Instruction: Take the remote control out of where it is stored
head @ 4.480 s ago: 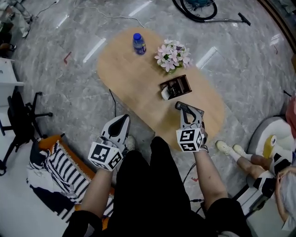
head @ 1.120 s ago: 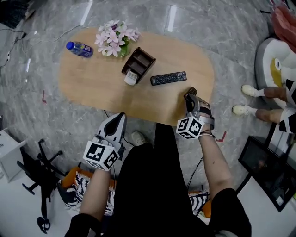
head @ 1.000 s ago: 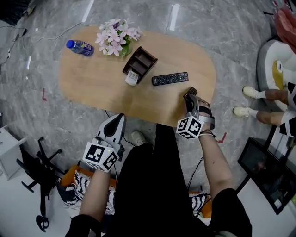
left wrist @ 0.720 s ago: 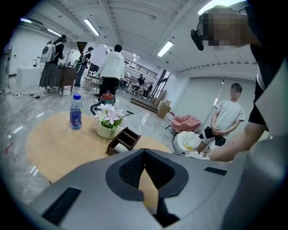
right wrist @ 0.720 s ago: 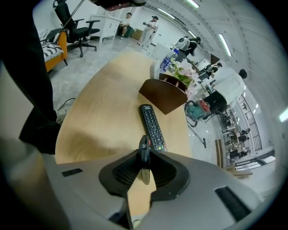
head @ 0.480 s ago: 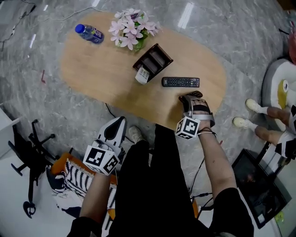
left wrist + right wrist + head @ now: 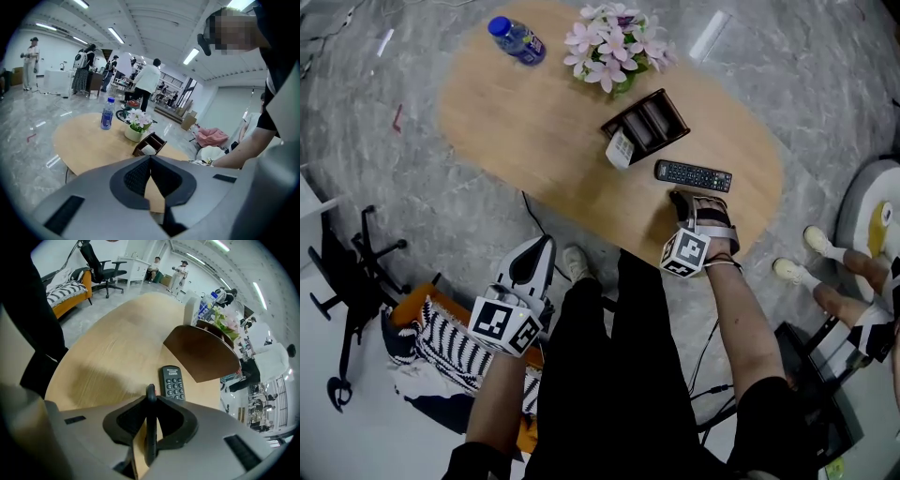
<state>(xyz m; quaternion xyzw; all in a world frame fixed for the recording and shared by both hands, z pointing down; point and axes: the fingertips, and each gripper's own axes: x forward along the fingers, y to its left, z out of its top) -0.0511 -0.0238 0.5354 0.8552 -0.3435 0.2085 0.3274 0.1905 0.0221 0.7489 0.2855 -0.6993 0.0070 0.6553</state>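
Your right hand-held gripper (image 7: 685,198) hangs over the near edge of the counter (image 7: 516,122), pointing steeply down, with its marker cube toward you. In its own view the jaws stand together, tips meeting, and nothing is gripped between them; only a sliver of wood shows through the gap behind the tips.

You can see the remote (image 7: 693,175) just beyond those tips. It lies flat on the counter, buttons up, already out of the holder (image 7: 649,120) and apart from it. It sits between the holder and your right hand-held gripper, close to both but touching neither (the gap to the gripper is small).

The holder is a dark brown box with compartments, and a white item (image 7: 620,149) stands at its near end; what that item is, the views do not make clear.

Your left hand-held gripper (image 7: 545,244) is off the counter, held over the floor beside your left leg. Its jaws are closed too, tips touching, with nothing in them.

Farther along the counter you have flowers (image 7: 614,45) just behind the holder, and a bottle (image 7: 517,39) with a blue cap standing well apart.
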